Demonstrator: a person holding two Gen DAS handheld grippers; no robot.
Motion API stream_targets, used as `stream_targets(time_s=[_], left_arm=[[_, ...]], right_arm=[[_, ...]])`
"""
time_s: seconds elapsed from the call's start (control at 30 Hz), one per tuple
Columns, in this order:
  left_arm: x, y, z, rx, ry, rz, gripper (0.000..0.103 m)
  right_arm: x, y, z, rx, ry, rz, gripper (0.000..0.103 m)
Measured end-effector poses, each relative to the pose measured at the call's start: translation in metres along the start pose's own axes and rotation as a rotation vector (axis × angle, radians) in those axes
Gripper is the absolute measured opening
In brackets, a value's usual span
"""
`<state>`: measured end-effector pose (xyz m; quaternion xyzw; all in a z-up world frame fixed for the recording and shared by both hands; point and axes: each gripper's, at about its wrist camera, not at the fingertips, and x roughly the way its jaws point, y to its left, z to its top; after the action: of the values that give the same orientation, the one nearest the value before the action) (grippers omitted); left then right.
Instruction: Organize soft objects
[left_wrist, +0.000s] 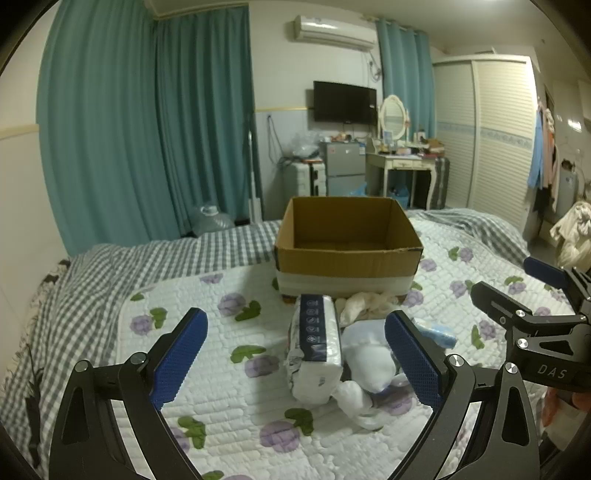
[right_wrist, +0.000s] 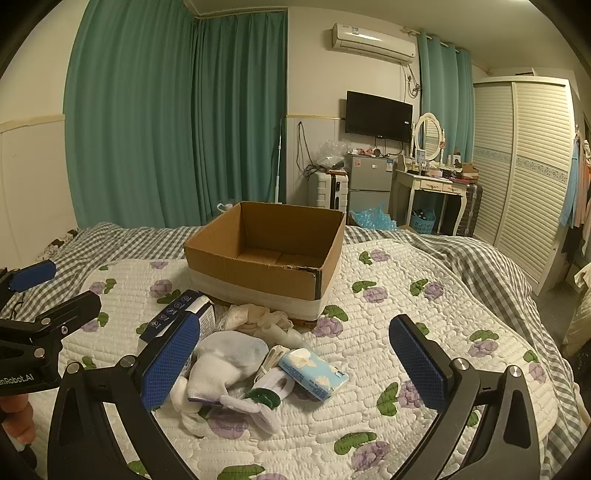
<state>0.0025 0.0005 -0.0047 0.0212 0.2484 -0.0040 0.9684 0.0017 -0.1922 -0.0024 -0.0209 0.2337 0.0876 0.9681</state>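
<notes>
An open cardboard box (left_wrist: 347, 254) (right_wrist: 266, 266) stands on the bed, nothing visible inside. In front of it lies a pile of soft things: a white tissue pack with a dark blue band (left_wrist: 316, 347) (right_wrist: 177, 314), a cream cloth (left_wrist: 364, 301) (right_wrist: 255, 317), white socks (left_wrist: 364, 363) (right_wrist: 225, 363) and a small light blue tissue packet (right_wrist: 314, 373) (left_wrist: 439, 334). My left gripper (left_wrist: 295, 354) is open and empty, its jaws wide on either side of the tissue pack. My right gripper (right_wrist: 295, 365) is open and empty above the socks and blue packet.
The bed has a white quilt with purple flowers (right_wrist: 388, 332) over a grey checked blanket (left_wrist: 110, 273). Teal curtains (left_wrist: 147, 129), a small fridge (right_wrist: 369, 181), a dressing table (right_wrist: 432, 184) and a wardrobe (right_wrist: 524, 166) stand beyond the bed.
</notes>
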Motion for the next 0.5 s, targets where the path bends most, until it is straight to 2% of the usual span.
stream_targets(time_s=[0.5], left_arm=[[-0.0014,0.0001,-0.002,-0.004,0.0,-0.001,0.099]], right_arm=[[0.001,-0.0005,-0.0024,-0.003,0.004,-0.001,0.103]])
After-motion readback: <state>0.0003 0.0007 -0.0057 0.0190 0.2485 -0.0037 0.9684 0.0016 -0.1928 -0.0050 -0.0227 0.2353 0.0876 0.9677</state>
